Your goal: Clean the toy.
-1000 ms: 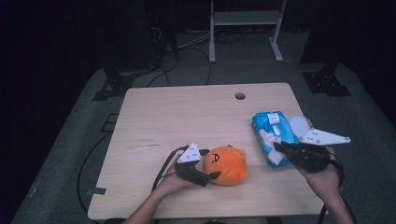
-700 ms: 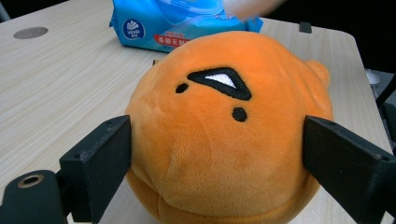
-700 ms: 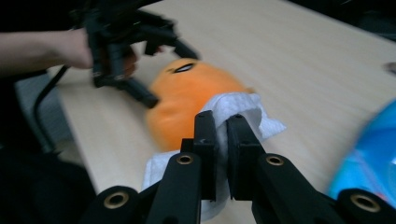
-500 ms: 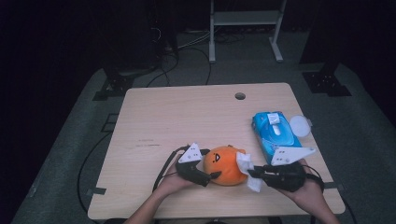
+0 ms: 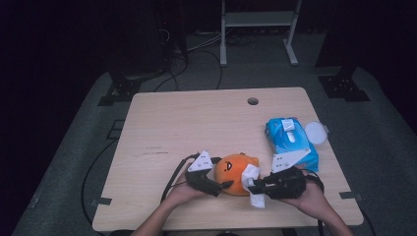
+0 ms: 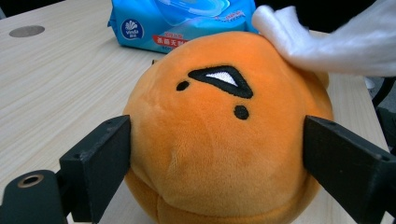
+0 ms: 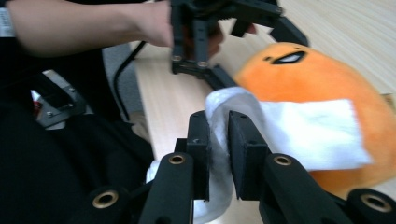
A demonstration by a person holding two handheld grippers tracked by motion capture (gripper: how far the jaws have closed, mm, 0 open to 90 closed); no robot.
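Left gripper [image 5: 223, 186]: jaws set wide, one pad on each flank of the orange plush toy [image 5: 236, 173], both pressed into the fabric; the toy is clamped between them. In the left gripper view the black pads [image 6: 103, 161] dent the plush on either side
Right gripper [image 5: 254, 188]: jaws nearly together with a white wipe [image 5: 253, 183] pinched between them; they have just been opening a little, and the wipe sits in the narrow gap with the pads against it in the right gripper view
Plush toy: on the near part of the wooden table [image 5: 196, 123], between the two grippers; round, orange, with a stitched black face [image 6: 223, 79] on its upper side
Wipe: one end bunched in the right jaws, the free part spread flat across the toy's side [image 7: 303, 130]; a loose tail hangs below the jaws toward the table
Wipe contact: touching the toy's surface; in the left gripper view it lies on the toy's upper far edge [image 6: 299, 42]
Blue wipe pack [image 5: 290, 140]: on the table's right side, beyond the right gripper, apart from the toy
White lid [image 5: 315, 132]: just beside the pack at the table's right edge
Hands: both come in from the near edge, each wrapped round its gripper
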